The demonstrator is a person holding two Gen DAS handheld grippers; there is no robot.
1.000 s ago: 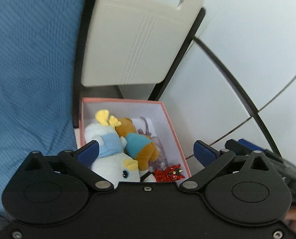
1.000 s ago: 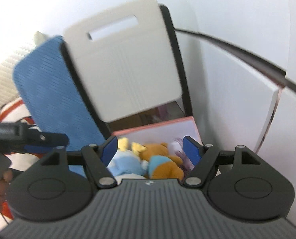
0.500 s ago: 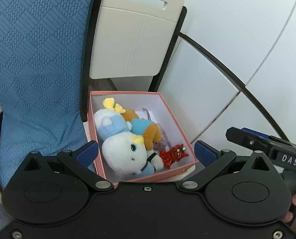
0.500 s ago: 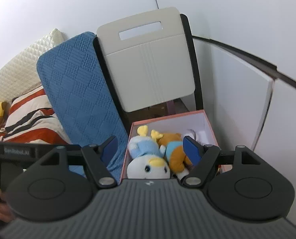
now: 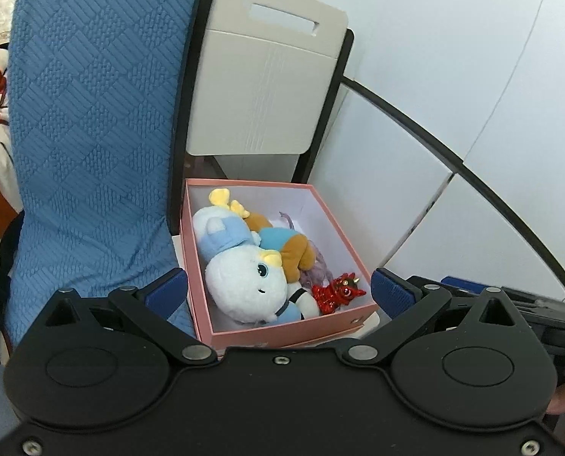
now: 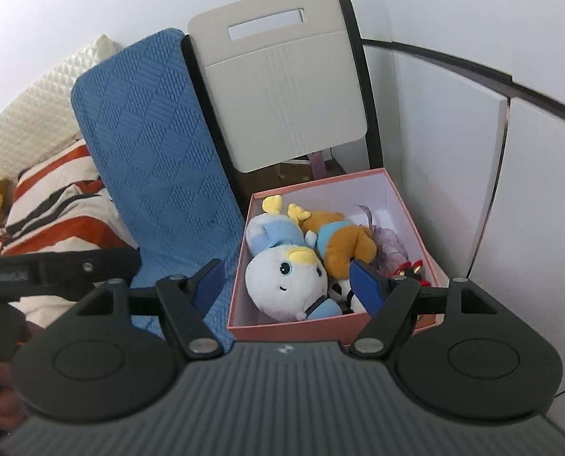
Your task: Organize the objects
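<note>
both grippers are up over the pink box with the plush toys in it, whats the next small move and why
Probably draw both grippers back from the pink box. The left gripper and right gripper are both open and hold nothing, while the white and blue plush, the brown bear and the red figure already lie inside it. Whether loose items remain elsewhere can't be told.

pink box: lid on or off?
Off. The pink box is open-topped, its white inside walls visible, with a white-and-blue plush and other toys inside. No lid in view.
</note>
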